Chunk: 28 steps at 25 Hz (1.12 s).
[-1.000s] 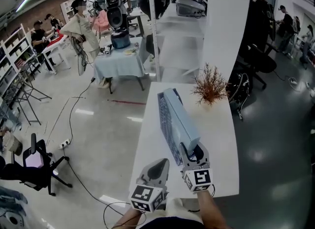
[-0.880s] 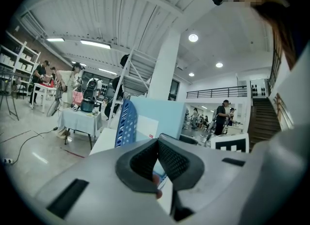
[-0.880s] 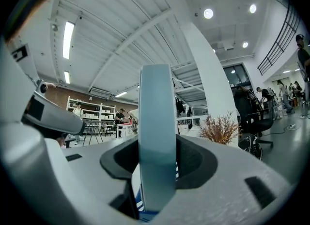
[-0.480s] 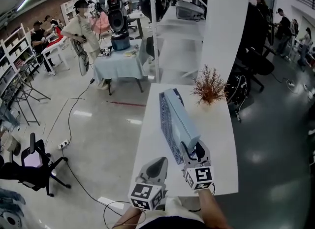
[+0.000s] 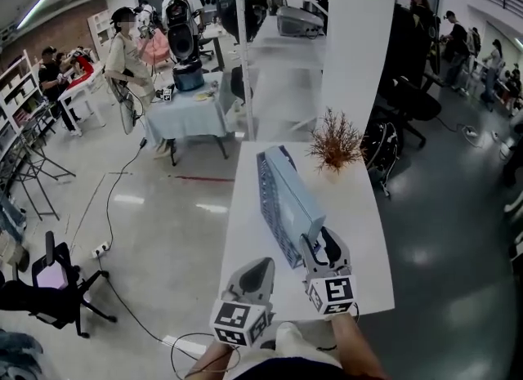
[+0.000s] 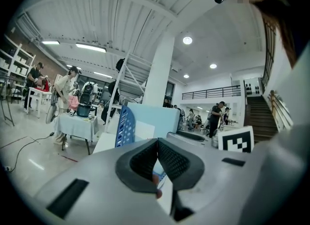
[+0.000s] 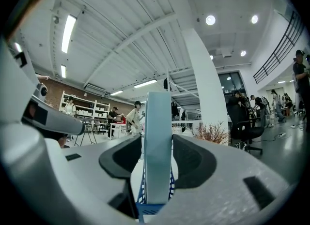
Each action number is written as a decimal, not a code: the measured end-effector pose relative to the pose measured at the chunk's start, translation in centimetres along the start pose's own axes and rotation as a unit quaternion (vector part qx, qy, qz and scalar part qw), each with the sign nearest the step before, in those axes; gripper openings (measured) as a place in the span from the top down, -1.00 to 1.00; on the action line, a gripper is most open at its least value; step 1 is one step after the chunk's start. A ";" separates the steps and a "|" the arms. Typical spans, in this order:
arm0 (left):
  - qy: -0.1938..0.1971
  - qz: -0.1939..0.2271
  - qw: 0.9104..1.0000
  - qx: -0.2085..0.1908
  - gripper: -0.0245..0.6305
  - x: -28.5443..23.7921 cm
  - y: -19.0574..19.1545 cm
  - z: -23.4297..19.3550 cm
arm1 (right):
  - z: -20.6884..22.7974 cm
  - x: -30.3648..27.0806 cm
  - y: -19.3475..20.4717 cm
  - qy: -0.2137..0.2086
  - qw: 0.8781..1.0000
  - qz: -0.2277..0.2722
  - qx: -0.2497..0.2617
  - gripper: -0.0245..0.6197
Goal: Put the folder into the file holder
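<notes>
Folder (image 5: 301,194) stands upright in the blue file holder (image 5: 272,211) on the white bench (image 5: 245,239), with a dried plant (image 5: 333,141) near its far end. Right gripper (image 5: 319,243) is at the folder's near end: its jaws have just been opening and now stand apart either side of the folder's edge, pads off it. Left gripper (image 5: 258,274) sits just beside it at the bench's front edge, jaws closed together on nothing.

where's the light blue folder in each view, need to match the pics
Head view: the light blue folder stands at centre, in the blue perforated file holder.
Left gripper view: just left of centre, broad face showing.
Right gripper view: dead centre, edge-on, a tall strip.
Shared landmark: the white square pillar behind it.
</notes>
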State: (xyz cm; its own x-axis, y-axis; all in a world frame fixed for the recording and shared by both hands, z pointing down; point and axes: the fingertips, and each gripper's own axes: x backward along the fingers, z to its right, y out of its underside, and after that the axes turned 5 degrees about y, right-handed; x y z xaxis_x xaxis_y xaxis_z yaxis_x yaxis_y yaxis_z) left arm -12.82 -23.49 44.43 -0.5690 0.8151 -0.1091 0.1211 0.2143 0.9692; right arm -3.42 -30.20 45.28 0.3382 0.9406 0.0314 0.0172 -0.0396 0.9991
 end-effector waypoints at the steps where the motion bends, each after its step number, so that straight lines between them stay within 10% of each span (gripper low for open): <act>1: 0.003 0.001 1.000 -0.002 0.91 0.1 0.0 0.0 | 0.0 0.3 -0.2 0.003 1.000 0.002 0.002 0.33; 28: 0.068 -0.010 0.997 -0.035 0.91 5.1 0.5 1.4 | -2.0 7.9 -2.1 0.063 0.997 -0.036 0.041 0.74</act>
State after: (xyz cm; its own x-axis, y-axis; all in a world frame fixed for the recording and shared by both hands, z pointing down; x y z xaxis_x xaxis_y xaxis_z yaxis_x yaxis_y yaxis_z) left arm -14.56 -18.48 44.11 -0.6764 0.7295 -0.1014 0.0551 0.1873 0.9808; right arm -2.62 -22.00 43.52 0.2120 0.9768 -0.0309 0.1151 0.0065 0.9933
